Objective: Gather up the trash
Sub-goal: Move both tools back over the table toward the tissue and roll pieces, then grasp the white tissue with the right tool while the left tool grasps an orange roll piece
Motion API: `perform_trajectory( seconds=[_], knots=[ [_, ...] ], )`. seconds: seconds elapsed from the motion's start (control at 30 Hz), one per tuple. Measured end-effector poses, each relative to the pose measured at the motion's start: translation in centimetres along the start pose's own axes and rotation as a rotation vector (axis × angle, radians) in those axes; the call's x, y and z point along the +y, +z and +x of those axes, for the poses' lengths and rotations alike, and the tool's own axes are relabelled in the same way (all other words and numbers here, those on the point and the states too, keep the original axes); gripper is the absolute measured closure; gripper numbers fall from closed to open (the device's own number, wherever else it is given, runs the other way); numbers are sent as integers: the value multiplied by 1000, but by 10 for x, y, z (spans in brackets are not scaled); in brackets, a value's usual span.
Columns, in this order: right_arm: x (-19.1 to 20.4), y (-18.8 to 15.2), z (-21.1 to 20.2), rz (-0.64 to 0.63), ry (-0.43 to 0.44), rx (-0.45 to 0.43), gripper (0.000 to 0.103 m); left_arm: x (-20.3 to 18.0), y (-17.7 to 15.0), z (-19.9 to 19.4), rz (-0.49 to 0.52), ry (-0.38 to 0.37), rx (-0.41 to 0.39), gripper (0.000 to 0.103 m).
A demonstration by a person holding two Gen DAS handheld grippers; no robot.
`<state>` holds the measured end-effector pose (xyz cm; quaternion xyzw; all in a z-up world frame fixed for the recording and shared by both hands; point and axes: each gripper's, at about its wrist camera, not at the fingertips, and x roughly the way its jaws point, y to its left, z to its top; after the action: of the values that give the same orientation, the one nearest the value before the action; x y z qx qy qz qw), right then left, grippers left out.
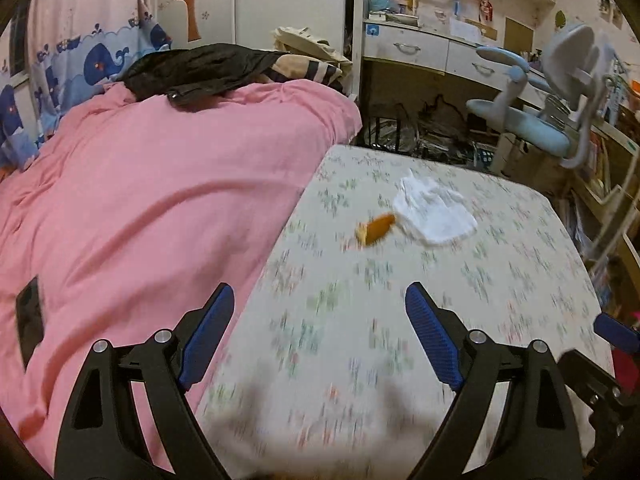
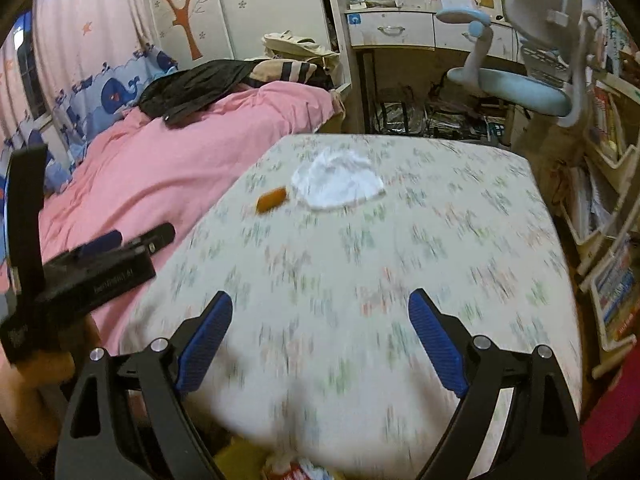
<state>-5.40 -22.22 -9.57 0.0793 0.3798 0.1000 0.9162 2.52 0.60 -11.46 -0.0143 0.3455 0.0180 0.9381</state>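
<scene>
Both my grippers, left (image 1: 320, 316) and right (image 2: 320, 316), are spread wide and empty over the table (image 1: 400, 320). Just lining up: orange scrap (image 1: 376, 229) touches the white tissue (image 1: 434, 216) far side, so next I reach forward.

Both grippers wide open, holding nothing. Left gripper (image 1: 320, 304) points toward 12 o'clock, blue pads (image 1: 210, 332) spread. Right gripper (image 2: 320, 308) does the same, with the left one off at its 9 o'clock.
</scene>
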Motion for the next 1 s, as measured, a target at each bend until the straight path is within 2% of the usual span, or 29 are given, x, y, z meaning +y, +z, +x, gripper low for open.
perform_trajectory(
  seconds=[0.23, 0.4, 0.57, 0.6, 0.63, 0.73, 0.83, 0.9, 1.0],
  knots=[
    [-6, 62, 83, 42, 19, 22, 17, -11, 27, 73, -12, 6, 62, 19],
    [-15, 88, 141, 96, 24, 66, 17, -22, 40, 105, 30, 5, 78, 19],
    [-11, 97, 182, 81, 27, 117, 19, -23, 53, 132, 14, -22, 100, 19],
    [-11, 98, 189, 71, 25, 137, 28, -27, 54, 139, 37, -16, 113, 19],
    [-14, 99, 194, 70, 28, 154, 42, -31, 55, 145, 63, -16, 121, 19],
    [-29, 93, 196, 80, 35, 175, 70, -38, 55, 155, 110, -26, 130, 19],
    [-44, 86, 186, 78, 36, 186, 92, -42, 58, 159, 128, -35, 127, 19],
    [-48, 79, 178, 57, 32, 197, 97, -44, 59, 162, 126, -44, 127, 19],
    [-51, 66, 162, 27, 36, 214, 98, -48, 60, 167, 144, -49, 126, 19]
  ],
)
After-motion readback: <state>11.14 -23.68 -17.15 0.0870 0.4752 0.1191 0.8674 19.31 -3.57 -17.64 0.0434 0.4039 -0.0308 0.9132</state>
